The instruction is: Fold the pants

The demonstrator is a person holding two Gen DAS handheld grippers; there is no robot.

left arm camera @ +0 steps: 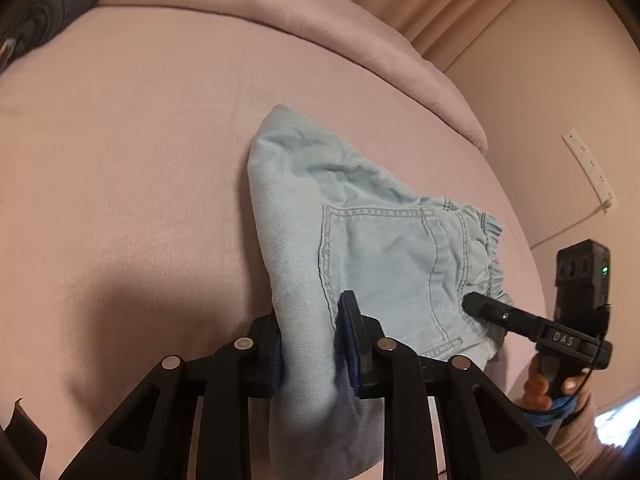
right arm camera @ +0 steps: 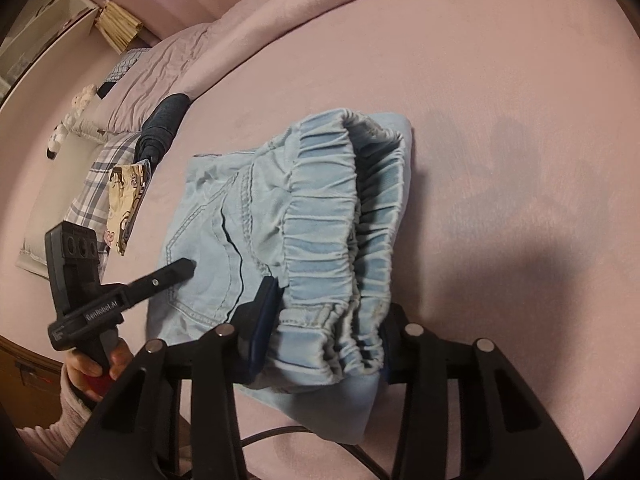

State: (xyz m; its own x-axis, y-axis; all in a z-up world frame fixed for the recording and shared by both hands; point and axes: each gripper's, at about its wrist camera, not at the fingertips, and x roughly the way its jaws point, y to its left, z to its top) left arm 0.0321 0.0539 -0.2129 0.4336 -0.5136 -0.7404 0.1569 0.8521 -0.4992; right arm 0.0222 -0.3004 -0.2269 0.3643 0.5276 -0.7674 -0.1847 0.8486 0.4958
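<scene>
Each hand-held gripper pinches the pants (left arm camera: 372, 248) on the bed (left arm camera: 140, 160): left (left arm camera: 310, 344) the folded edge, right (right arm camera: 320, 344) the waistband (elastic, bunched).

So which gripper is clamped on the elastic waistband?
The right gripper, its pads on the gathered waistband; the left gripper pinches the plain folded edge.

Folded pants (right arm camera: 280, 216) are lying on the bed (right arm camera: 500, 80), waistband end (right arm camera: 340, 216) nearest the right gripper (right arm camera: 320, 328), whose jaws are sitting either side of it. Left gripper (left arm camera: 316, 344) is straddling the pants' side fold. Rolled blanket (left arm camera: 280, 20) is running behind. Dark garment (right arm camera: 162, 128) and pillow (right arm camera: 92, 184) are lying left of the pants.
</scene>
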